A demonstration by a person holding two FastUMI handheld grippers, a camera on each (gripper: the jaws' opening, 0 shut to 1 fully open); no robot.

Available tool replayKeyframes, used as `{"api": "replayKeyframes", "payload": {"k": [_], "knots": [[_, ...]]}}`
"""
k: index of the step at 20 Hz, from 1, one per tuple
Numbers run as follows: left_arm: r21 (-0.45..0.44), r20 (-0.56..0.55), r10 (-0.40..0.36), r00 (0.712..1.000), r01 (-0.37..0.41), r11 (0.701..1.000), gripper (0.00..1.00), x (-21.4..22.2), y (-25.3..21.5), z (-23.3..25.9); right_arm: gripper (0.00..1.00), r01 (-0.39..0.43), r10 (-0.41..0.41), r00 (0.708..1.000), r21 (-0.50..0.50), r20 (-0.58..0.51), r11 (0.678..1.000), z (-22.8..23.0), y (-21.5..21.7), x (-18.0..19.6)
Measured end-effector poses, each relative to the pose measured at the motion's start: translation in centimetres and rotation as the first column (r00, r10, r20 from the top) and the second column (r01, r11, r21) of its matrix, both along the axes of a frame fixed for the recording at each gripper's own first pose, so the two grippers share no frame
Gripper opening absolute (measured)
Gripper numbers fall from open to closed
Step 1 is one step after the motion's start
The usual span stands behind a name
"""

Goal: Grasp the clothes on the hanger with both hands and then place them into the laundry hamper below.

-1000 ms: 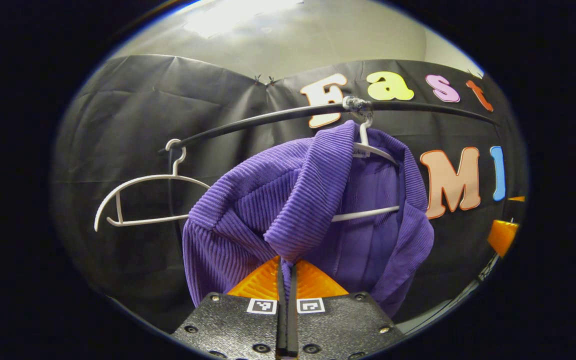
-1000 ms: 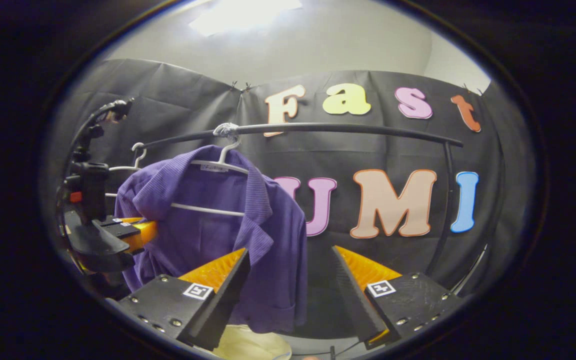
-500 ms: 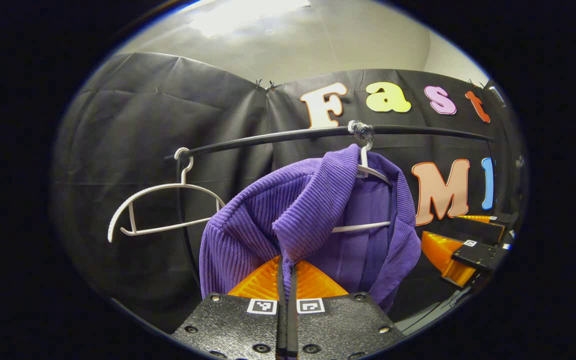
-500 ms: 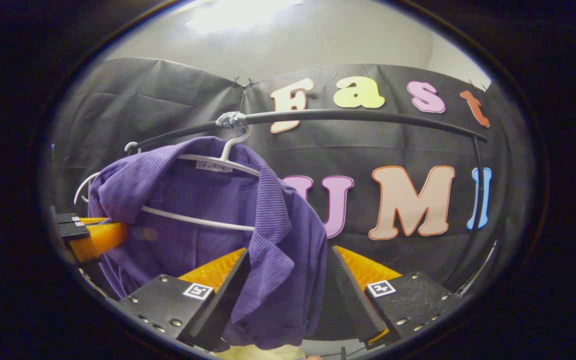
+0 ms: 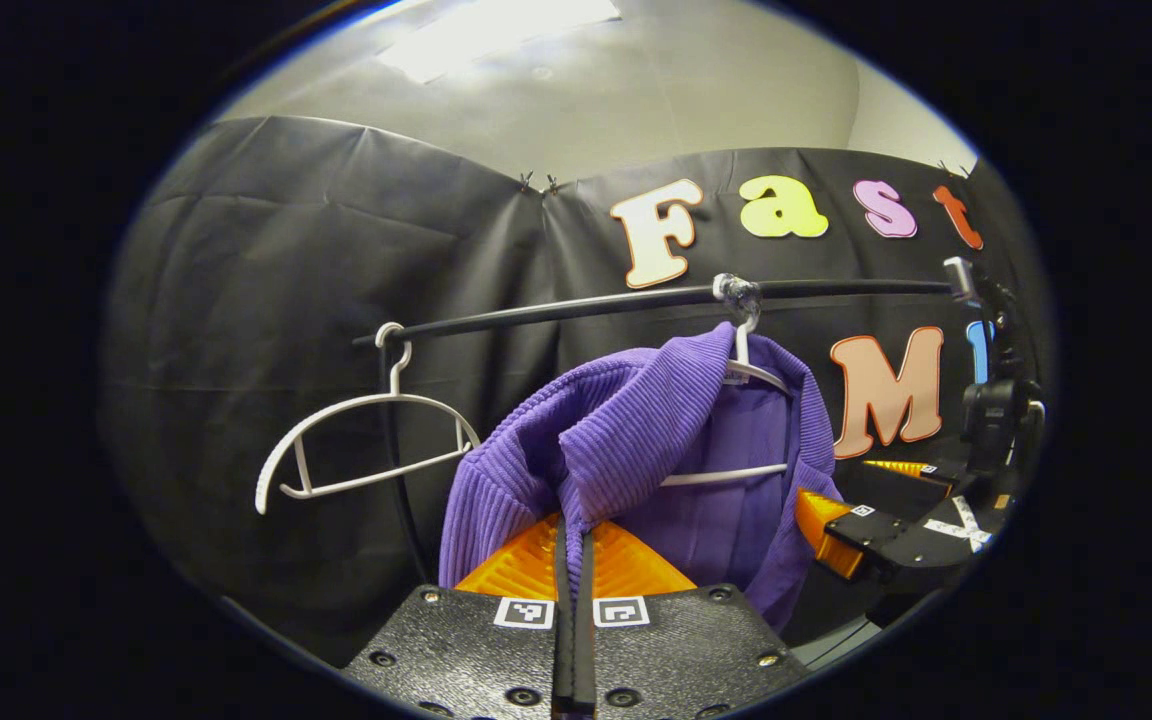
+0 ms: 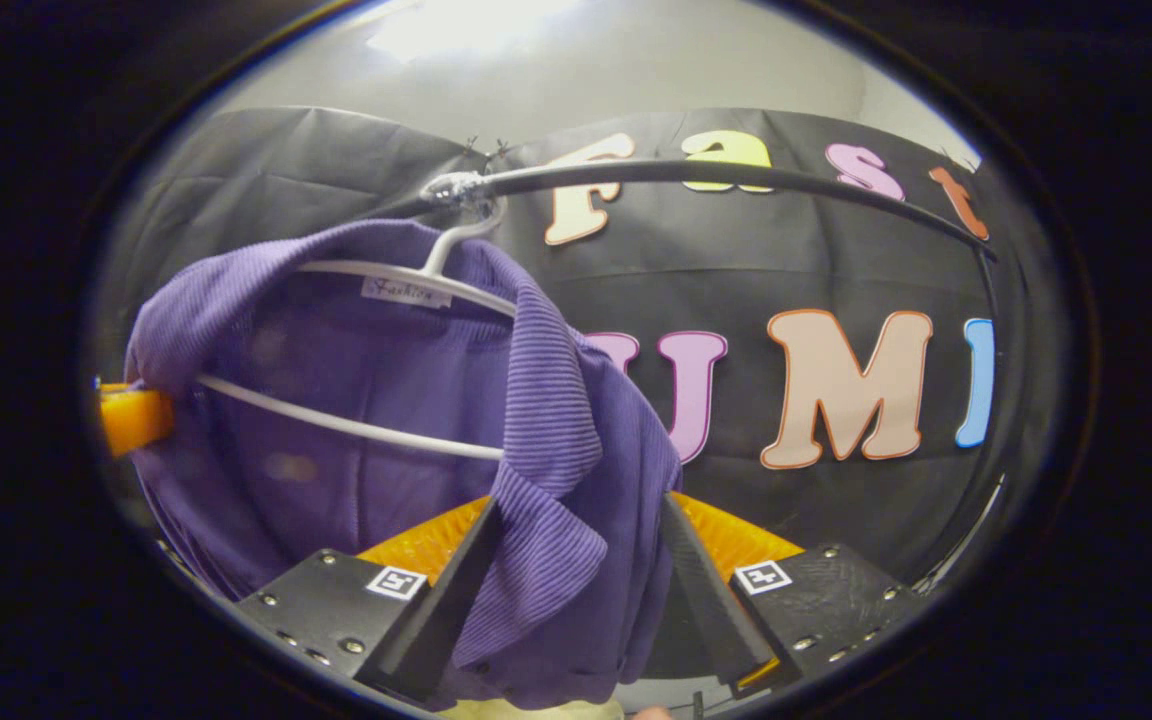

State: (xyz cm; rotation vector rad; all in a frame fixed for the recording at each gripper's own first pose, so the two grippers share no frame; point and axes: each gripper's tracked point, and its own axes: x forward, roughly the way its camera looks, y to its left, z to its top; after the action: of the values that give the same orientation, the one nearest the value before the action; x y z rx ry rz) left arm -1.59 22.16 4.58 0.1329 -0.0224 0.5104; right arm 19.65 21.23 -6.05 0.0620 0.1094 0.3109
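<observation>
Purple ribbed clothes (image 5: 626, 440) hung on a white hanger (image 5: 736, 470) from the black rail (image 5: 576, 305), in front of the booth's black cloth wall. In the left gripper view, the left gripper (image 5: 572, 535) had its jaws pressed together on a fold of the garment's collar edge, the cloth disappearing into the thin slit between them. How deep the fold went could not be made out. A second, bare white hanger (image 5: 366, 445) hung tilted near the rail's left end, well apart from the garment. At the right edge of that view the right gripper (image 5: 841, 520) sat just beside the garment's far side, its body partly cut off by the rim.

In the right gripper view, the right gripper (image 6: 576, 560) had its jaws spread wide, with the garment's lapel (image 6: 546, 500) hanging down between them. Whether either finger touched the cloth could not be told. The hanger's crossbar (image 6: 346, 425) ran across the open front of the garment, and its left end was hidden behind the fabric. At the far left edge one fingertip of the left gripper (image 6: 133, 418) met the cloth, the rest cut off. A pale shape (image 6: 536, 708) showed below the hem, too cropped to identify.
</observation>
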Motion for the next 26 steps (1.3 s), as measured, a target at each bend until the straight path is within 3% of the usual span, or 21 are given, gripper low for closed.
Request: {"api": "replayKeyframes", "payload": {"k": [6,8,15,16,26], "knots": [[0.003,0.009,0.012,1.0,-0.012,1.0,0.0,-0.4,0.2,0.6,0.96,0.018,-0.019,0.999,-0.021,-0.028,1.0,-1.4,0.1,1.8],[0.001,0.014,0.017,1.0,-0.017,1.0,0.0,-0.4,0.4,0.7,0.89,0.028,-0.029,0.999,-0.034,-0.038,0.999,-1.9,0.0,2.3],[0.011,0.008,0.032,0.999,-0.033,0.999,0.0,-0.6,0.6,0.9,0.24,0.061,-0.065,0.996,-0.068,-0.063,0.996,-2.8,-0.7,2.8],[0.013,0.011,0.038,0.999,-0.038,0.999,0.0,-0.8,0.7,1.0,0.08,0.065,-0.069,0.995,-0.066,-0.068,0.996,-2.7,-0.9,2.8],[0.019,0.056,0.06,0.997,-0.061,0.998,0.0,-2.0,1.3,3.4,0.09,0.109,-0.109,0.989,-0.009,-0.103,0.994,-1.7,-3.5,4.1]]}}
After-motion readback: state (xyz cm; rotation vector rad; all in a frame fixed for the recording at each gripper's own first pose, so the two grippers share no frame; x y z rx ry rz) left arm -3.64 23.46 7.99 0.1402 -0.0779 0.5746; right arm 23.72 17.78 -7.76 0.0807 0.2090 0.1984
